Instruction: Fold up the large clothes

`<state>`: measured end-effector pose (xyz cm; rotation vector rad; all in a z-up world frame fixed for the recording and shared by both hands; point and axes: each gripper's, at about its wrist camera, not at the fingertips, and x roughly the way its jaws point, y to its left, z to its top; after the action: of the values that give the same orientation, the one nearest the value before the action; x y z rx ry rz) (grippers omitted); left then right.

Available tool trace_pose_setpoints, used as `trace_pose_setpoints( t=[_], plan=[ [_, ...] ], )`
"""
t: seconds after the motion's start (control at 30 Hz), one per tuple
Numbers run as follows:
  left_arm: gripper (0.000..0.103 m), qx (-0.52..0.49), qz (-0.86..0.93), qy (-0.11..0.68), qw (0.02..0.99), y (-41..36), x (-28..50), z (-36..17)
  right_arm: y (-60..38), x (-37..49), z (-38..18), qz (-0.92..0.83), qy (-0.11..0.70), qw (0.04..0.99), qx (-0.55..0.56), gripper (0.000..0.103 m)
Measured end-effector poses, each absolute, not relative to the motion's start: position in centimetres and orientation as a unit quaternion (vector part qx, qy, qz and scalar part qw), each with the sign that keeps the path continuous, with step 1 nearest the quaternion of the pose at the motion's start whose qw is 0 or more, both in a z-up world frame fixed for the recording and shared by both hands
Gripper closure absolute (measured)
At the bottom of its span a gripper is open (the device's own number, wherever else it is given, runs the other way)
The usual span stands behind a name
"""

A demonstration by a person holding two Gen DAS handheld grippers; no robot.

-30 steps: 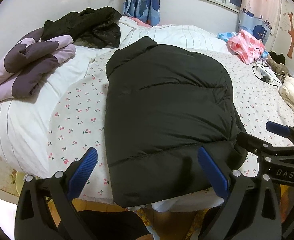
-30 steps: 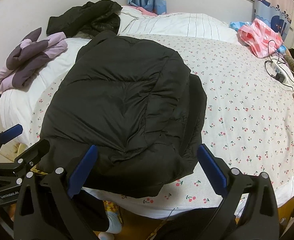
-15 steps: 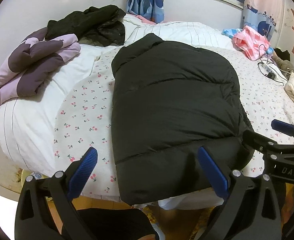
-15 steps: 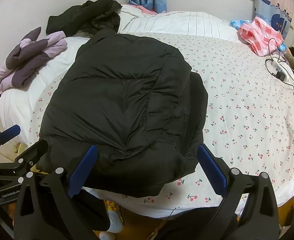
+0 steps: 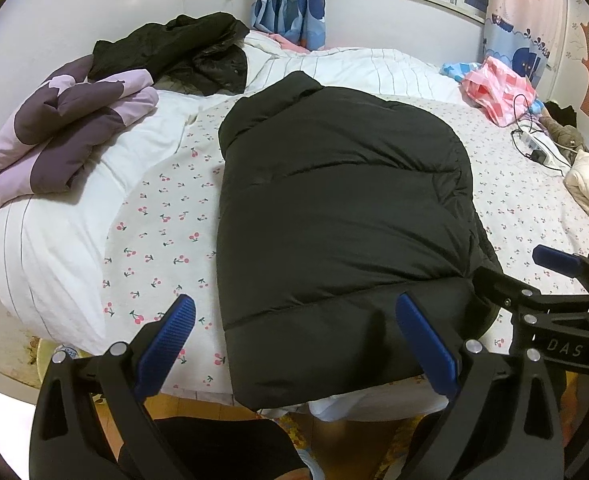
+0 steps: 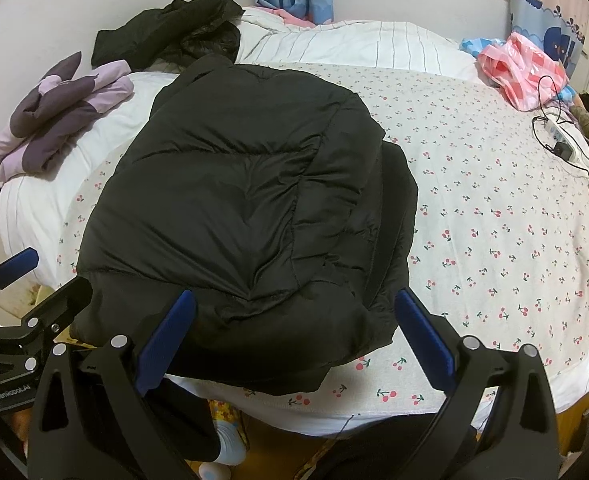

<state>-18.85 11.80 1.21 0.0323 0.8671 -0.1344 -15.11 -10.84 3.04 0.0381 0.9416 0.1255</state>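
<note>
big black quilted puffer jacket (image 5: pixel 342 216) lies on the cherry-print white bedsheet (image 6: pixel 494 216), sides already folded in so it's a long padded slab, collar end toward the wall, hem end hanging a bit over the near bed edge. left gripper (image 5: pixel 294 336) w/ blue pads hovers just above the hem's left part, jaws spread wide, holding nothing. right gripper (image 6: pixel 294 332) same story over the hem's right part, spread apart and empty; one sleeve layer pokes out on the right side under the top layer. prob next step is pinching the hem at both corners and carrying it up to the collar. risks: puffy slick fabric, so a shallow pinch may catch only the top layer and the tucked sleeve slides out; uneven lift btwn the two sides skews the fold; hem overhang could drag the whole thing off the edge if pulled toward the person. purple and lilac folded jacket (image 5: pixel 66 136) and crumpled black coat (image 5: pixel 174 52) sit well apart at the far left, no obstacle.
</note>
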Motion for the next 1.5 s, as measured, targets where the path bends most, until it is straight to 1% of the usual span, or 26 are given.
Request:
trace_pose_setpoints(
  t=[0.87,1.17,1.33,1.5],
  plan=[
    [0.007,0.014,-0.048,0.428,0.902,12.16,-18.51,0.9,-10.77,-14.93,3.12,0.059,0.452,0.89,0.011,0.007],
    [0.007,-0.003,-0.062,0.427,0.902,12.32,-18.6,1.21,-10.61,-14.88,3.06,0.06,0.452,0.89,0.01,0.007],
    [0.007,0.026,-0.038,0.459,0.887,11.73,-17.88,0.49,-10.62,-14.82,3.01,0.062,0.452,0.89,0.01,0.007],
    [0.007,0.02,-0.048,0.45,0.892,11.85,-18.28,0.71,-10.57,-14.81,2.98,0.062,0.453,0.89,0.01,0.007]
  ],
)
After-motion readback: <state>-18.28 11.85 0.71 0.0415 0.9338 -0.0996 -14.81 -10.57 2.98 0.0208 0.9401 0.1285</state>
